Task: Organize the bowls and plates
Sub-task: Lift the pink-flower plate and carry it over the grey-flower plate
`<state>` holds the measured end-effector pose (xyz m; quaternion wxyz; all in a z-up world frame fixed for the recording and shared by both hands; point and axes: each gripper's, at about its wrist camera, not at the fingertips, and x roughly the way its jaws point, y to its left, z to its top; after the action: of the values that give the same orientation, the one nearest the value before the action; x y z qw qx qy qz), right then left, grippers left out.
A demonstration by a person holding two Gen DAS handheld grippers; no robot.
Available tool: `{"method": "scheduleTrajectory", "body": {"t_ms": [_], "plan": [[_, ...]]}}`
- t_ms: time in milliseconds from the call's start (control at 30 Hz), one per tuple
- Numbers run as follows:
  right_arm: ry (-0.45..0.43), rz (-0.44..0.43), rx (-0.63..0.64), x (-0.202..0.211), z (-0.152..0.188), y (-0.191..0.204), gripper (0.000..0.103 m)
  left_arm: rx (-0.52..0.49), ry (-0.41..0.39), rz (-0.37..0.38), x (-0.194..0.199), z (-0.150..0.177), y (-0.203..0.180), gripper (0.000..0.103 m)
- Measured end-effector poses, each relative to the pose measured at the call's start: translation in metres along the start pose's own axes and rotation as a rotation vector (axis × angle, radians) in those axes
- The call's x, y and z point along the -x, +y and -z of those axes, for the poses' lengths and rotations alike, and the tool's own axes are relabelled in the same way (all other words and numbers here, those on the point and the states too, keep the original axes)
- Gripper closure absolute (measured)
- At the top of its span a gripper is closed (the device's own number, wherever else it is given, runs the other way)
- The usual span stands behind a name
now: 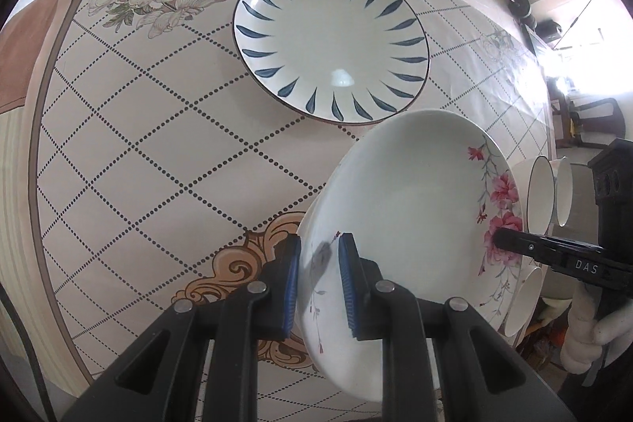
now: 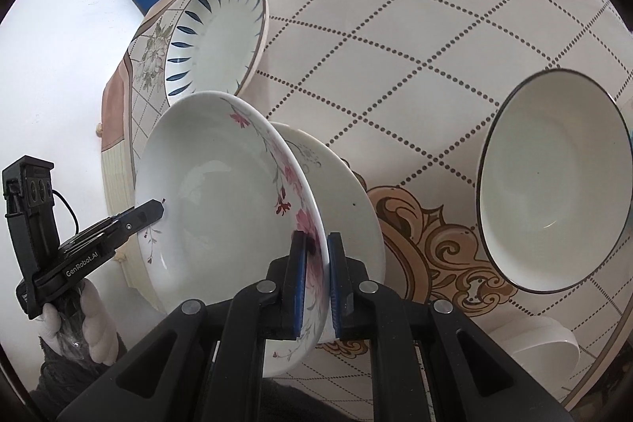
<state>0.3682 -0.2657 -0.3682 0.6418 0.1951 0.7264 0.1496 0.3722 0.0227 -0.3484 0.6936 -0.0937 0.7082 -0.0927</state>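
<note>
1. Ahead of my left gripper (image 1: 319, 279) a blue-leaf plate (image 1: 330, 40) lies flat on the tablecloth (image 1: 138, 153).
2. Right of my right gripper (image 2: 316, 275) stands a dark-rimmed bowl (image 2: 554, 180); another plate (image 2: 348, 192) sits just under mine.
3. Both grippers point steeply down, each clamped on opposite rims of the floral plate (image 1: 415, 200), tilted above the table.
4. A white-gloved hand (image 2: 93, 323) holds the left gripper.

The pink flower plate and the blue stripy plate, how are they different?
The pink flower plate has pink blossoms along one side; the blue stripy plate has dark blue dashes all around. The pink flower plate is tilted in the air, pinched at opposite edges by the left claw and right claw; the blue stripy plate lies flat on the tablecloth. Both are round, white and empty.
</note>
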Motion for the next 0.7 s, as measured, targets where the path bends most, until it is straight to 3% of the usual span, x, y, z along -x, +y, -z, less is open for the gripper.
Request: {"method": "scheduleTrajectory", "body": {"t_ms": [300,700], "plan": [[0.019,0.002,-0.031,-0.02,0.008,-0.025,0.091,-0.024,0.044,-0.039,-0.028,0.006,-0.006,0.086],[0.026,0.013,-0.008,-0.034,0.012,-0.02,0.091,-0.082,0.043,-0.146,-0.037,0.011,-0.023,0.086]]}}
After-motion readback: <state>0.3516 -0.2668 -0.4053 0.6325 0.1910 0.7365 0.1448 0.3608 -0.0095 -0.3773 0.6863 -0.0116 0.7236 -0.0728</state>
